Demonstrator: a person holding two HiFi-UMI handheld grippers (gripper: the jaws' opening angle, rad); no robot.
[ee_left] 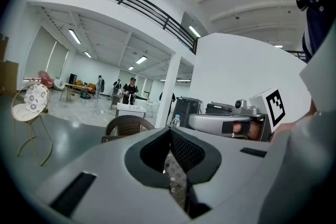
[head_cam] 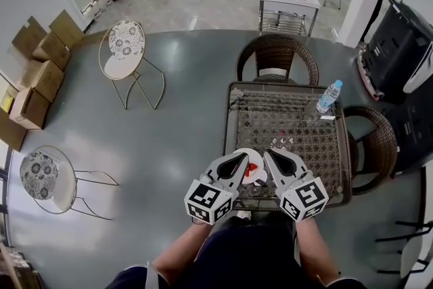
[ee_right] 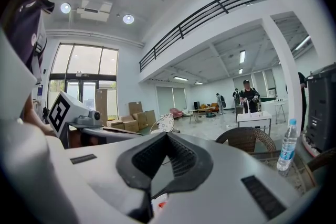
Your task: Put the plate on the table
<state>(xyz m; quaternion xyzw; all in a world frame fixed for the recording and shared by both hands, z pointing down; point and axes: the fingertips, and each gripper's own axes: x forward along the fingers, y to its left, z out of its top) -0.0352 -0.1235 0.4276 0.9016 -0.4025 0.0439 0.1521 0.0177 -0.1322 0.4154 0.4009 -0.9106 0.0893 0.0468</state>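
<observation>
A square desk with a glass top over dark wicker weave stands on a glossy grey floor in a large white hall. A wicker chair is tucked in at its far side and a second wicker chair stands at its right. A water bottle stands upright near the desk's far right corner. Cardboard boxes are stacked along the left wall, with a wire-frame chair near them.

Both grippers are over the desk's near edge, tips angled toward each other. The plate, white with a red patch, is between them, just above that edge.

The right gripper has its jaws drawn almost together, and the plate's white-and-red rim shows in the slit between them in the right gripper view. The left gripper also has its jaws nearly closed. Its own view shows only the desk's weave through the narrow gap. Its tip is right against the plate in the head view.
</observation>
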